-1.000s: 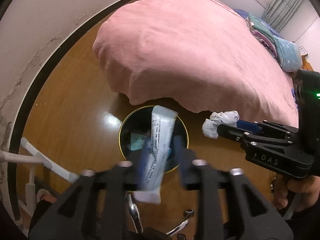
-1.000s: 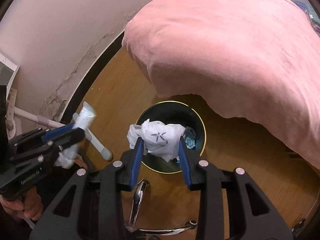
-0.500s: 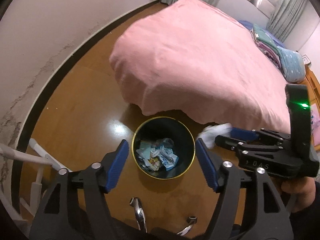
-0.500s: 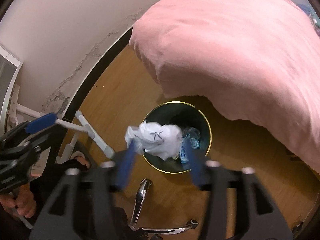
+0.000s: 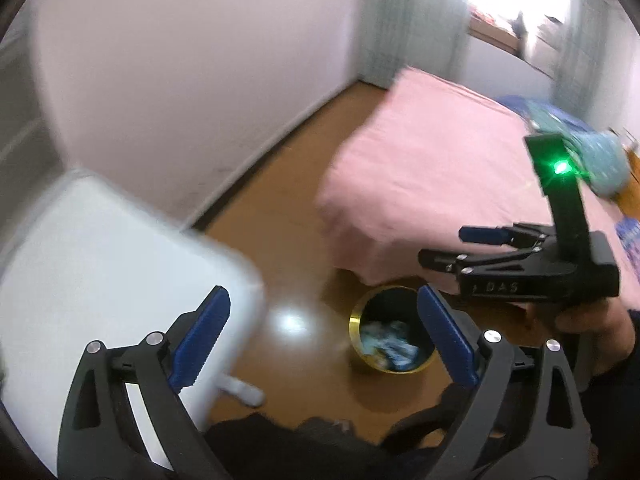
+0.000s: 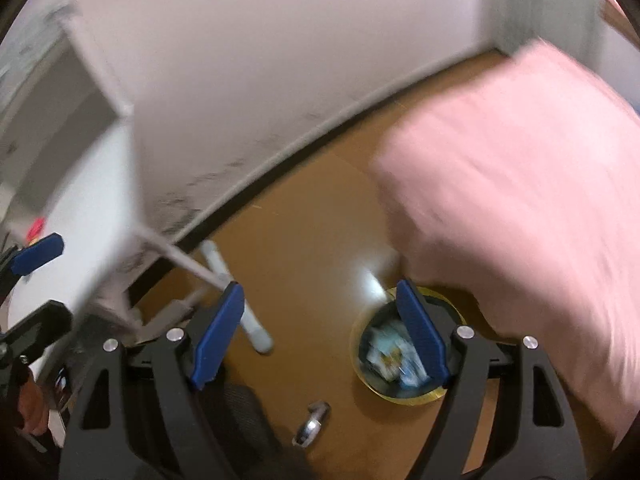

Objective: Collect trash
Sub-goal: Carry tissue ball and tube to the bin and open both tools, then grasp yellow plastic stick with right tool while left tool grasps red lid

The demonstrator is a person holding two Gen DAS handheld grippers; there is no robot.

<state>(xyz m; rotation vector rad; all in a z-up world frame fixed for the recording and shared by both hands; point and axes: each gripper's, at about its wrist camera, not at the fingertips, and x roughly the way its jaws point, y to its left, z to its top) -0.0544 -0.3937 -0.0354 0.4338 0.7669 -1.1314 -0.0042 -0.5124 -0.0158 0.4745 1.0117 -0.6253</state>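
A round dark bin with a gold rim (image 5: 356,320) stands on the wooden floor by the bed corner and holds several pieces of crumpled trash (image 5: 390,350). It also shows in the right wrist view (image 6: 360,330). My left gripper (image 5: 322,340) is open and empty, high above the floor, left of the bin. My right gripper (image 6: 320,336) is open and empty above the bin. In the left wrist view the right gripper (image 5: 444,246) hangs at the right, jaws apart. Both views are motion-blurred.
A bed with a pink cover (image 5: 432,176) fills the right side. A white desk (image 5: 100,264) with white legs (image 6: 224,276) stands at the left against the white wall (image 5: 180,60). A chrome chair base (image 6: 312,426) lies near the bin.
The left gripper let go of the white tube packet and the right gripper let go of the crumpled white paper. Both opened, rose and swung left toward the desk.
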